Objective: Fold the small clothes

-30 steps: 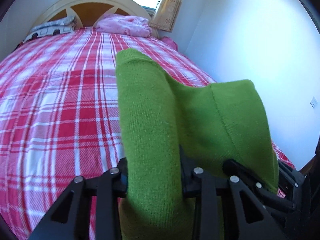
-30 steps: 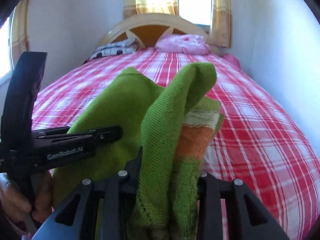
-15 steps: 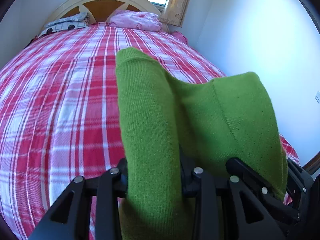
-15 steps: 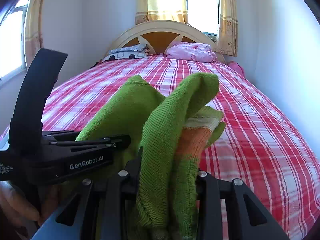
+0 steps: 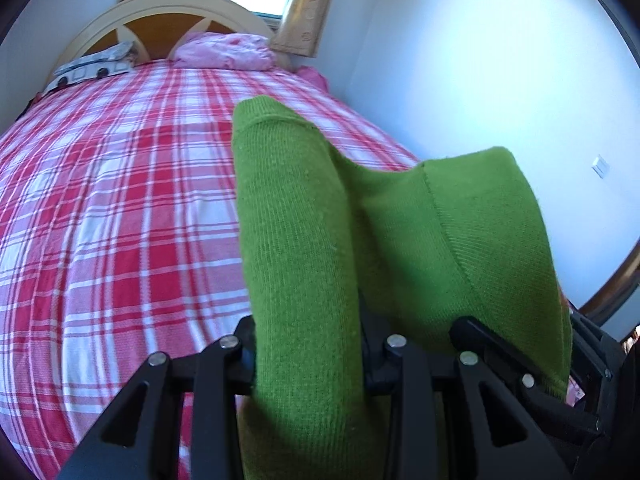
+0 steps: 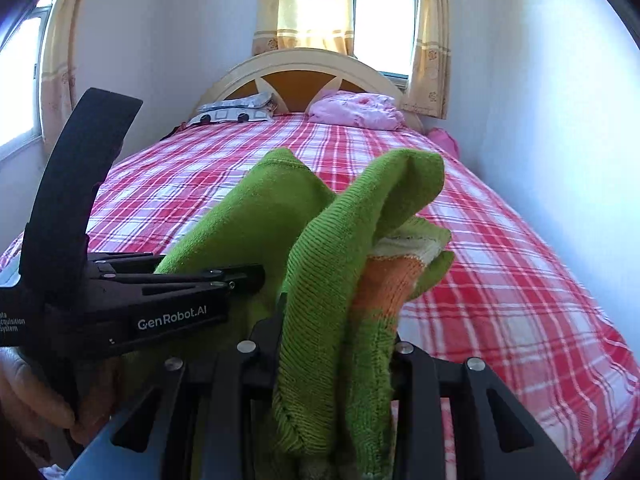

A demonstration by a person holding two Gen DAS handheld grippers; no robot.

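Ribbed green knit garment (image 5: 304, 240), matt black plastic hand-held gripper (image 6: 336, 360), woven plaid cotton bedsheet (image 5: 120, 220)

Right wrist view, lower left of frame: "GenRobot.AI" in white on the black side of the left gripper (image 6: 244, 276). At the far left edge of the same body, small white print, cut off, reads roughly "ata / cquisition / ystem". Left wrist view: no readable text.
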